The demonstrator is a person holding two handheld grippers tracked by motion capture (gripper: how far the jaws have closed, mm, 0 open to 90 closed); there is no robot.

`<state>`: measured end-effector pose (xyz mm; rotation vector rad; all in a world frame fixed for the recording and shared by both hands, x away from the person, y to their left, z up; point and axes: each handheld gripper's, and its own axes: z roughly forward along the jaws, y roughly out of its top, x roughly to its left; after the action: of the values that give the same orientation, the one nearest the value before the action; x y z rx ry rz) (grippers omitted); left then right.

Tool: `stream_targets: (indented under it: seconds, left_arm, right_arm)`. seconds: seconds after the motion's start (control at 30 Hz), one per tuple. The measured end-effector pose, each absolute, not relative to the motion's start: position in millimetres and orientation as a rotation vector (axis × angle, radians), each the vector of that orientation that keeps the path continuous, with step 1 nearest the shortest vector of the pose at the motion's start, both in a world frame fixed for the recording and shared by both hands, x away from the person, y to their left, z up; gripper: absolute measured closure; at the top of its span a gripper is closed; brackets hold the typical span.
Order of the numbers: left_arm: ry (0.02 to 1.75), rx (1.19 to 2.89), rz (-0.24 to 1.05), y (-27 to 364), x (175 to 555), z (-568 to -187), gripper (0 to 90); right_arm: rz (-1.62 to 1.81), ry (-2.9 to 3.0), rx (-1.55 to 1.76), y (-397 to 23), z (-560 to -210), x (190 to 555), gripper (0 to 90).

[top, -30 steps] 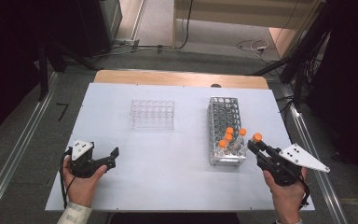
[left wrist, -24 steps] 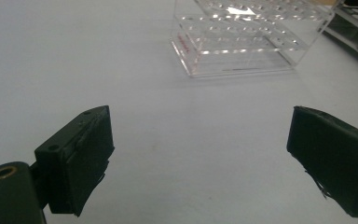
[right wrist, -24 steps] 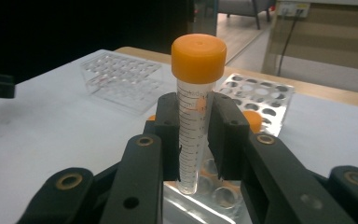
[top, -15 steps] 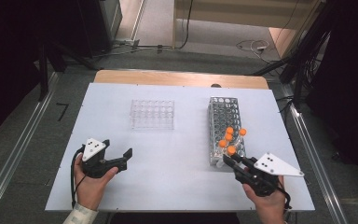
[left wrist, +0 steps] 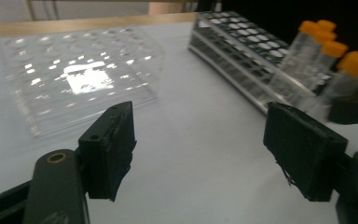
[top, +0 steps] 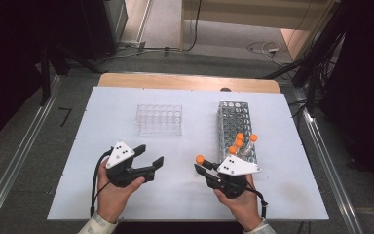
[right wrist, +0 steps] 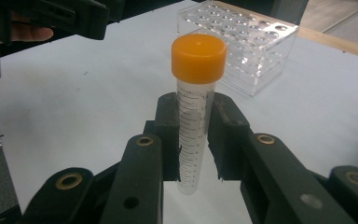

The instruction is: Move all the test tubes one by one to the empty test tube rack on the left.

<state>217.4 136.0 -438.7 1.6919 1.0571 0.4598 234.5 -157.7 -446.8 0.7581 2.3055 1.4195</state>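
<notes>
My right gripper (top: 202, 168) is shut on a clear graduated tube with an orange cap (right wrist: 193, 121) and holds it upright just left of the metal rack (top: 233, 122). Several more orange-capped tubes (top: 241, 141) stand at that rack's near end. My left gripper (top: 151, 154) hovers left of centre, pointing toward the right one. Its jaws have just been closing but still stand apart with nothing between them (left wrist: 200, 154). From the left gripper view, the held tube (left wrist: 349, 79) is at the far right.
A clear plastic rack (top: 159, 119) with vacant holes sits behind the left gripper on the white table (top: 282, 195). It also appears beyond the held tube (right wrist: 242, 42). The left gripper (right wrist: 74, 16) and its hand are at the top left of the right gripper view.
The right gripper carried the tube leftward away from the metal rack's near end. The left gripper moved right toward the middle, and its jaws narrowed.
</notes>
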Motion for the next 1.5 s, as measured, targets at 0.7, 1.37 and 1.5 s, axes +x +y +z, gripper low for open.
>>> stream_targets:
  seconds: [0.7,1.37,1.5]
  left_arm:
    - [0.826,1.787,0.393,69,223,-424,65.3]
    - [0.891,1.717,0.445,91,256,-399,70.5]
    - [0.933,1.69,0.49,102,276,-387,70.5]
  right_arm:
    - [1.445,2.335,0.718,-130,-449,239,72.4]
    - [1.478,2.326,0.768,-156,-441,222,40.8]
    - [1.483,2.316,0.785,-175,-441,211,40.6]
